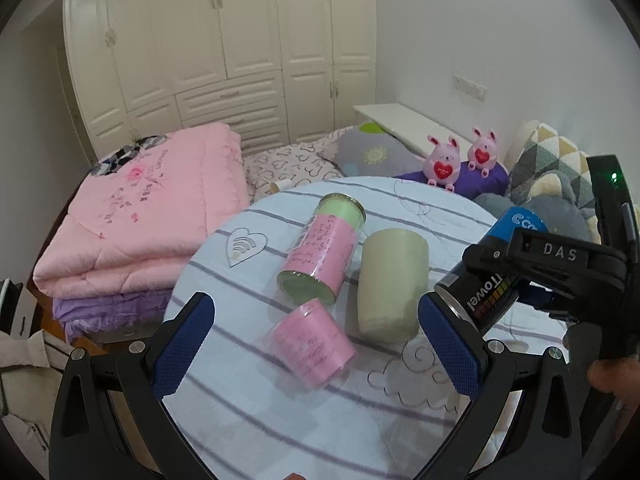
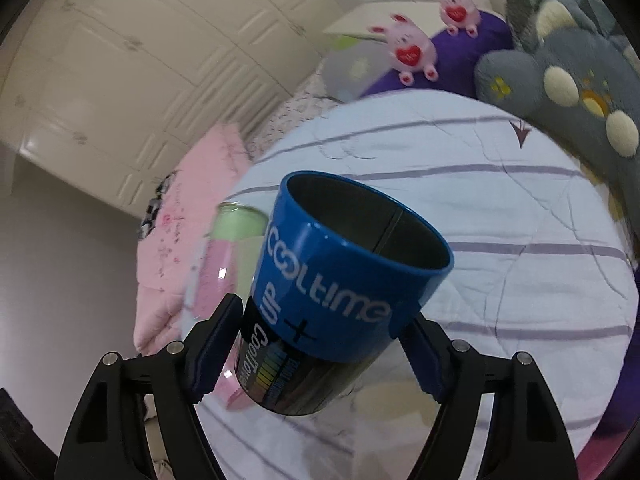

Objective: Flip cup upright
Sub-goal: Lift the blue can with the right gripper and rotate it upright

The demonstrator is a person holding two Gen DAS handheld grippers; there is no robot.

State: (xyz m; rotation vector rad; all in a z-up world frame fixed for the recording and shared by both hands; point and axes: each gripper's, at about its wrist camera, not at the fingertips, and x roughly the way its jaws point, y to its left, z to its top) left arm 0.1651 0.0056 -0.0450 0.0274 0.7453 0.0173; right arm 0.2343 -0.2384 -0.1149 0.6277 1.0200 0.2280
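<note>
My right gripper point(image 2: 316, 350) is shut on a blue and black cup point(image 2: 344, 280) with white lettering. It holds the cup tilted above the round table, open mouth up and away from the camera. The same cup point(image 1: 492, 264) and the right gripper point(image 1: 560, 264) show at the right of the left wrist view. My left gripper point(image 1: 316, 340) is open and empty, low over the table's near side. Between its fingers lies a small pink cup point(image 1: 312, 344) on its side.
A round table with a striped white cloth point(image 1: 304, 412) holds a tall pink and green tin point(image 1: 324, 248) on its side and a beige cup point(image 1: 390, 284) on its side. Folded pink quilts point(image 1: 148, 216) lie to the left. Pillows and two pink plush toys point(image 1: 460, 160) sit behind.
</note>
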